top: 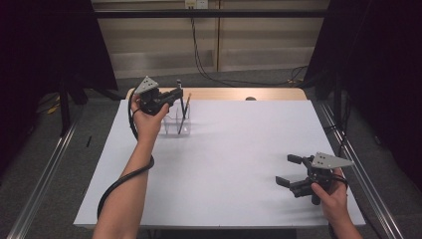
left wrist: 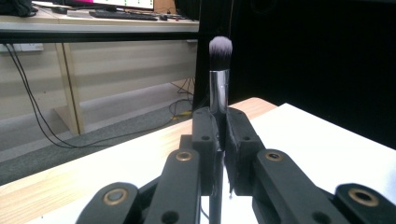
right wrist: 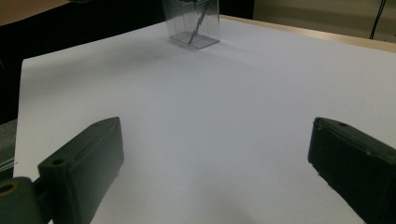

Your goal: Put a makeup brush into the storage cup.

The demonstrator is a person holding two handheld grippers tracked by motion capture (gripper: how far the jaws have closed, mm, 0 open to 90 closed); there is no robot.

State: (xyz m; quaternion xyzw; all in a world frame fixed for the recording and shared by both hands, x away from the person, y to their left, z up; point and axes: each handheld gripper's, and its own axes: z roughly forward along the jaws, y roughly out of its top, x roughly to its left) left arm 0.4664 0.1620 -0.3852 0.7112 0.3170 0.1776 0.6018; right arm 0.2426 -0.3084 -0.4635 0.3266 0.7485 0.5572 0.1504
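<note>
Makeup brush point(left wrist: 219, 70) is what the left gripper point(left wrist: 219, 135) holds. In the left gripper view, the two black jaws are squeezed tight on the shiny silver part of the brush. The brush stands straight up. Its soft, fluffy tip is dark at the bottom and pale at the top, and it pokes up above the jaws.

Going from near to far in the high view, the right gripper point(top: 288, 169) comes first. It sits low at the near right side of the white table point(top: 239, 169). Its jaws are wide apart and have nothing between them. In the right gripper view, just bare white table lies between the two jaws.

Farther away, the left gripper point(top: 176, 93) is up at the far left part of the table. A hand point(top: 148, 119) holds it just above a clear plastic holder point(top: 177, 125). The brush hangs down from the jaws into the holder. A thin pencil-like stick point(top: 187, 102) leans in the holder too.

Behind the table is a wooden edge point(top: 224, 93), then grey floor point(top: 239, 78) with black cables point(top: 209, 69).
</note>
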